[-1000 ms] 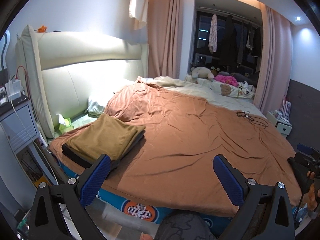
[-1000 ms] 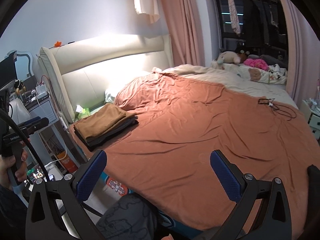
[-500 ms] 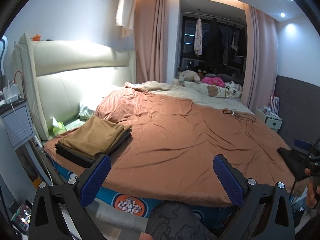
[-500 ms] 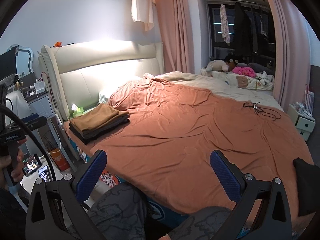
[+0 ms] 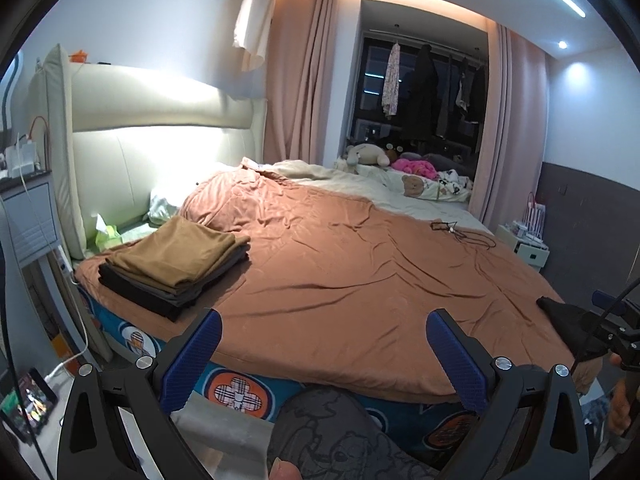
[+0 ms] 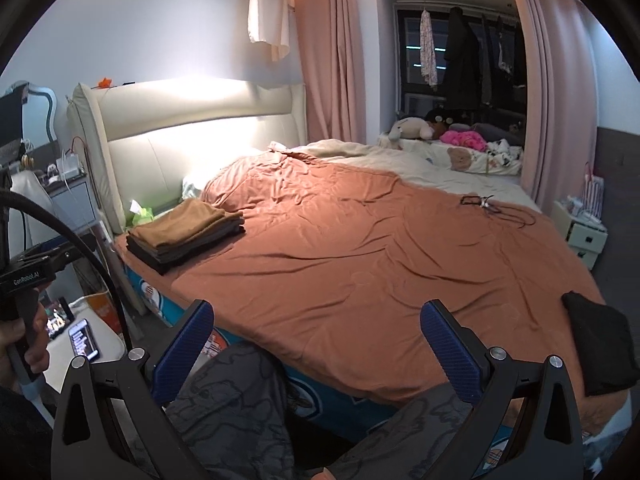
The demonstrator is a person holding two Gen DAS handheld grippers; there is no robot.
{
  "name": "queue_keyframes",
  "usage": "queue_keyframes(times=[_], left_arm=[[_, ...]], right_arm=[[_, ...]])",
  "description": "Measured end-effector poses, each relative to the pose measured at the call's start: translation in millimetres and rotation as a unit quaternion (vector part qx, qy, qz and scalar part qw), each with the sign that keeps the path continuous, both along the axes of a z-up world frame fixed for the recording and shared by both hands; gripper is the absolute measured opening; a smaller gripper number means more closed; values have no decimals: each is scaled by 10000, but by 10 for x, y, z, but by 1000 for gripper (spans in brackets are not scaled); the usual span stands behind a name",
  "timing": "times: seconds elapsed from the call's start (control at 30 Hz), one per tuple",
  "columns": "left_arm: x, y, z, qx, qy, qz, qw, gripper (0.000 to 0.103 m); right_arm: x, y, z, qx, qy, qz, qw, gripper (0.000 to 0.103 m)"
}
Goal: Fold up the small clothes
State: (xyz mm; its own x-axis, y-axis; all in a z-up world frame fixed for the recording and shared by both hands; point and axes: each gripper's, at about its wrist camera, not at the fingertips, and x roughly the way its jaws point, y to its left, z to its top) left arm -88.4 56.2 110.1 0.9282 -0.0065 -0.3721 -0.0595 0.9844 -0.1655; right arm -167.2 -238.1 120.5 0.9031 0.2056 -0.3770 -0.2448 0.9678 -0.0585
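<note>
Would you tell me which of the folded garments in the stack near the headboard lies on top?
The tan-brown garment tops the folded stack; the pieces beneath it are grey, then black at the bottom.

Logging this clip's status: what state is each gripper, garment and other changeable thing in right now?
Left gripper: open, empty, off the bed.
Right gripper: open, empty.
Stack: folded, brown piece on top, near the headboard.
Black garment: lying flat at the bed's near right corner, untouched.
Bedspread: spread, wrinkled.
Curtains: drawn open.
Phone: screen lit.
</note>
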Motion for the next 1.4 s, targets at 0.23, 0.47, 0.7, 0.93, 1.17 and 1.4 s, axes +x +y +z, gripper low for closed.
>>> queue_keyframes(times=[0.23, 0.47, 0.7, 0.93, 1.17, 1.4], left_arm=[[-10, 3, -18, 61, -75, -40, 9999, 103], [-19, 12, -18, 42, -91, 11, 9999, 103], [-48, -38, -23, 88, -65, 19, 9999, 103], [-75, -100, 8, 154, -95, -11, 9998, 103], [-71, -161, 30, 201, -85, -51, 9997, 103], [-54, -178, 17, 288, -44, -40, 9996, 103]], right_arm=[[22, 16, -61, 45, -132, -24, 9999, 103], [-29, -18, -162, 147, -75, 39, 9999, 103], [-14, -63, -125, 141, -6, -53, 9999, 103], [-18, -88, -97, 122, -29, -84, 9999, 103], [-13, -118, -114, 123, -17, -120, 9999, 103], [-19, -126, -112, 143, -21, -115, 9998, 103]])
